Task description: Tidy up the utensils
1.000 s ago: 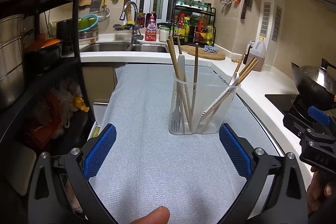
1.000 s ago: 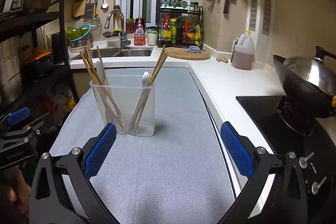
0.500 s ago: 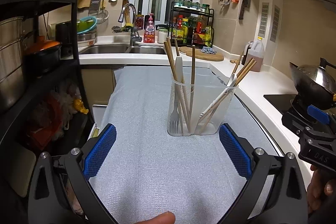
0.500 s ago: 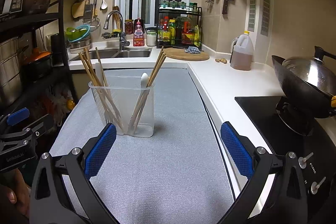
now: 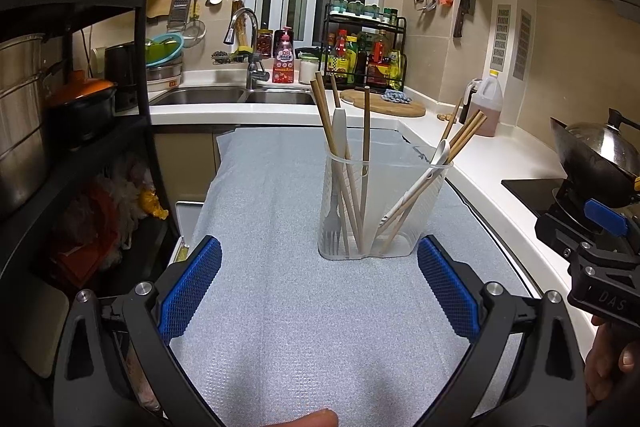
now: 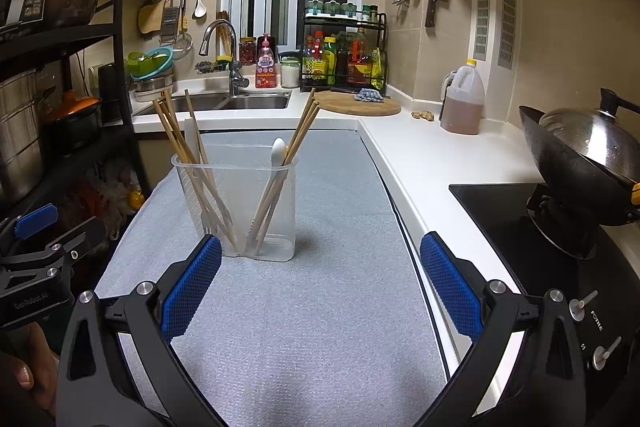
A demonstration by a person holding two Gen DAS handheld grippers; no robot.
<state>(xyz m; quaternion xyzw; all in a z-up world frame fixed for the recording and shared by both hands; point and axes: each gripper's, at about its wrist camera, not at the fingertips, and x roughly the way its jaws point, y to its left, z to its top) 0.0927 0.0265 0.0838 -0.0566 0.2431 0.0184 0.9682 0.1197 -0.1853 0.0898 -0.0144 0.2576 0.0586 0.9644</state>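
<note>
Already sorted: utensils stand in a clear holder (image 5: 384,203) on the padded bench (image 5: 280,307), dead ahead of the left gripper (image 5: 318,291).

Both grippers hang spread wide and empty; the right gripper (image 6: 320,287) sees the holder off to its left, so the left looks better aligned. Chopsticks (image 5: 340,163), 1 fork (image 5: 332,223) and 1 spoon (image 5: 416,183) lean upright in 2 compartments.

Utensil holder (image 5: 384,203) stands on mat (image 5: 280,327), mid-counter, 2 compartments. Left compartment: fork (image 5: 334,187) plus chopsticks (image 5: 326,123). Right compartment: spoon (image 5: 432,163) plus more chopsticks, leaning right. Sink (image 5: 232,95) behind the mat. Cutting board (image 5: 384,103) right of the sink, spice rack (image 5: 364,55) behind it. Wok (image 6: 580,163) on stove (image 6: 500,223), right of the mat. Shelf unit (image 5: 80,107) left of the mat.
</note>
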